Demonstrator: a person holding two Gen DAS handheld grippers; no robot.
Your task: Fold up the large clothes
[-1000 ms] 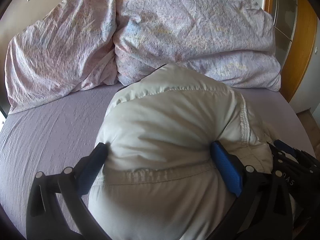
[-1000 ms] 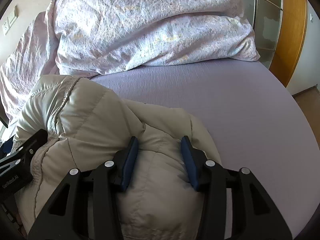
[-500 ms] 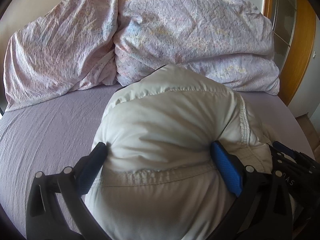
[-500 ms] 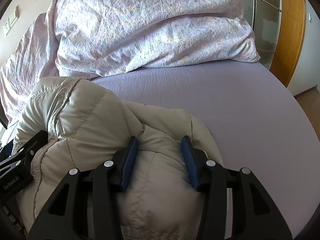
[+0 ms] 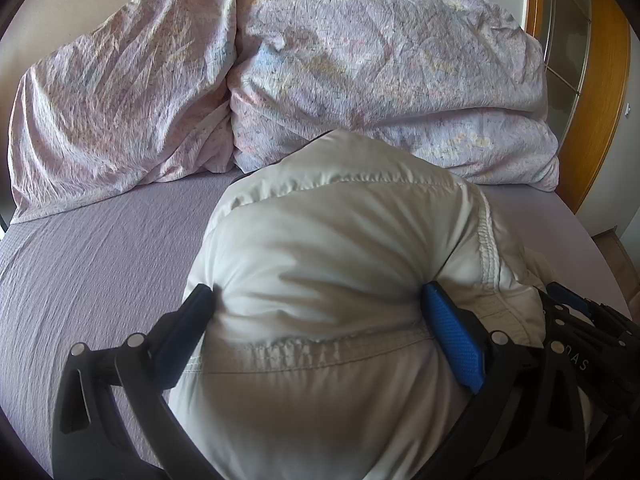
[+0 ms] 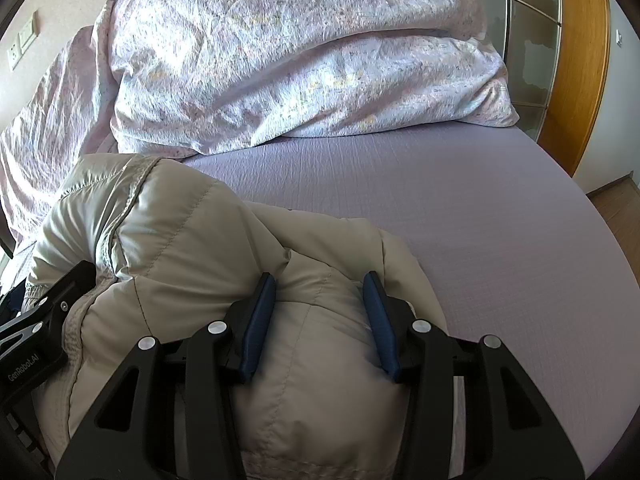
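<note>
The bed (image 6: 460, 208), spread with a plain lilac sheet, serves as the work surface, most likely because a bulky garment needs a broad, soft, level place to be laid out and folded. Toward the head of the bed lies a heap of crumpled floral duvet (image 5: 360, 60), pushed back against the wall, which leaves the near part of the bed free for the folding. On the near part of the bed, in front of that duvet, sits the padded jacket (image 5: 340, 248), pale beige and quilted, bunched into a rounded mound rather than lying flat; its puffy filling springs back, so it probably has to be gripped in thick handfuls to stay under control. The left gripper (image 5: 316, 300) is clamped wide around a big fold of the jacket, its fingers (image 5: 452, 332) pressing into the padding on either side near a stitched hem. The right gripper (image 6: 320, 292) is closed on a narrower bundle of the same jacket, on the side nearer the bare stretch of bed, and the cloth bulges between and past its pads. Holding two parts at once suggests the person means to lift or turn the jacket as one piece, so that it does not slump or unfold across the bed.
</note>
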